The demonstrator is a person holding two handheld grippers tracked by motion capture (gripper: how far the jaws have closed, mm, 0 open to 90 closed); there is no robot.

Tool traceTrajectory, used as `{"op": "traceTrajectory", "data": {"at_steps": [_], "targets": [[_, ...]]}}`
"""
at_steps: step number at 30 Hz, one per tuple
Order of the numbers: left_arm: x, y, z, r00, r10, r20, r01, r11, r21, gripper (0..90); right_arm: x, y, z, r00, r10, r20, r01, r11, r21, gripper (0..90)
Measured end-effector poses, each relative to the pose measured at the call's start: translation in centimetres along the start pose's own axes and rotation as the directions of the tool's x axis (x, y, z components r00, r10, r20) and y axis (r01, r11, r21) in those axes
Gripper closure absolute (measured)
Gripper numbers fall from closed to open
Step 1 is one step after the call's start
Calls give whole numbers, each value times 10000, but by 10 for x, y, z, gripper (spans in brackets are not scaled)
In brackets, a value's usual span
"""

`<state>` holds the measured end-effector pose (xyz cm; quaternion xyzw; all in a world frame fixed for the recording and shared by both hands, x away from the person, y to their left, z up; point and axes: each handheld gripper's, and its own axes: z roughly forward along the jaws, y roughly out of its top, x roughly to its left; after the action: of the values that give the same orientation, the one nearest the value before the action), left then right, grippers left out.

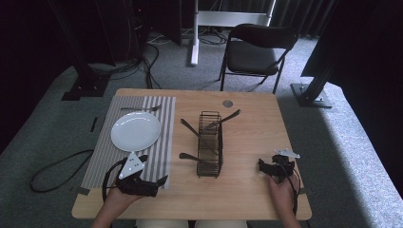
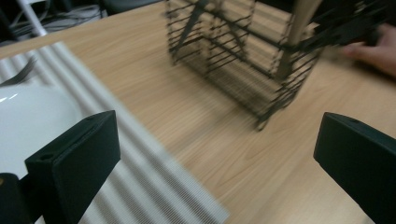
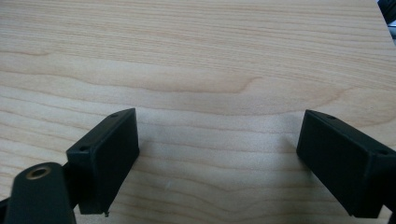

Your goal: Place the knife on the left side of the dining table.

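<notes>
Both grippers rest low at the near edge of the desk (image 1: pixel 247 99). Left gripper (image 1: pixel 161 182) lies at the near corner of the striped mat (image 1: pixel 164 142), jaws spread wide and holding nothing; in its own view the jaws frame bare wood and the mat edge, and they aim at the rack (image 2: pixel 243 56). Right gripper (image 1: pixel 264 166) is near the right edge, jaws also wide and empty, over bare wood.

Between them, a little farther, stands the black wire rack (image 1: pixel 209 142). Several pieces of cutlery lean in it, handles sticking out to the left and up to the right. On the mat sits a white plate (image 1: pixel 136 131), and behind it lies one fork (image 1: pixel 141 109).

I judge that the work is to move cutlery from the rack to the mat, and most of it remains. The wires and the crossed handles may hinder a clean grasp. A small grey disc (image 1: pixel 227 103) lies at the far side, well apart.
</notes>
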<state>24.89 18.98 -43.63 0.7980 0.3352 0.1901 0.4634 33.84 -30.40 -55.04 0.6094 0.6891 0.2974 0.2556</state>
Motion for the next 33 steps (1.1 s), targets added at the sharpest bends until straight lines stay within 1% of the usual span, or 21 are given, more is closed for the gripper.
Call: {"op": "traceTrajectory", "data": {"at_steps": [1,4,6,7,8,10,11,13,15,16,19,20,22,24,25,28,29,30,31,32,33], "targets": [[0,0,0,10000,0,0,0,10000,0,7,0,0,0,10000,0,-3,0,10000,0,120],[-6,8,1,9998,111,167,-108,9998,-196,6,0,0,0,10000,1,-2,-1,10000,0,120],[-11,14,4,9992,283,274,-274,9992,-307,6,0,0,0,10000,0,-4,0,10000,0,120],[-11,14,4,9992,283,274,-274,9992,-307,6,0,0,0,10000,2,-3,-2,10000,-1,120],[-12,16,5,9988,308,378,-295,9990,-344,6,0,0,0,10000,2,-3,-2,10000,-1,120],[-16,20,8,9980,456,448,-437,9981,-425,7,0,0,0,10000,-4,-3,4,10000,-3,120],[-18,21,8,9980,451,438,-428,9978,-507,7,0,0,0,10000,-3,-5,3,10000,-2,120],[-20,24,10,9977,364,575,-325,9972,-669,7,0,0,0,10000,-1,-5,1,10000,-1,120],[-20,24,10,9977,364,575,-325,9972,-669,7,0,0,0,10000,0,-5,0,10000,0,120],[-23,29,12,9967,343,731,-278,9957,-879,12,0,0,0,10000,-1,-4,1,10000,0,120],[-26,31,14,9955,408,851,-325,9948,-969,13,0,0,0,10000,-2,-4,2,10000,-1,120],[-29,33,16,9943,486,945,-378,9929,-1129,43,0,0,0,10000,-2,-4,2,10000,-1,120],[-31,34,18,9946,535,885,-427,9920,-1190,45,0,0,0,10000,-2,-4,2,10000,-1,120],[-32,36,21,9943,545,920,-432,9917,-1207,52,0,0,0,10000,-1,-4,1,10000,-3,120],[-34,37,23,9931,568,1031,-431,9906,-1302,63,0,0,0,10000,-2,-3,2,10000,-1,120],[-35,39,25,9934,589,981,-457,9902,-1323,63,0,0,0,10000,-2,-3,2,10000,0,120],[-36,41,28,9936,585,962,-445,9889,-1416,63,0,0,0,10000,-1,-4,1,10000,0,120],[-37,42,29,9939,541,956,-395,9881,-1485,127,0,0,0,10000,0,-2,0,10000,-3,120],[-38,43,30,9934,553,1002,-397,9876,-1518,146,0,0,0,10000,0,-3,0,10000,-1,120],[-39,44,31,9942,589,904,-443,9868,-1560,155,0,0,0,10000,1,-3,-1,10000,-1,120],[-40,44,32,9943,567,900,-415,9859,-1623,205,0,0,0,10000,-3,-4,3,10000,-1,120]]}}
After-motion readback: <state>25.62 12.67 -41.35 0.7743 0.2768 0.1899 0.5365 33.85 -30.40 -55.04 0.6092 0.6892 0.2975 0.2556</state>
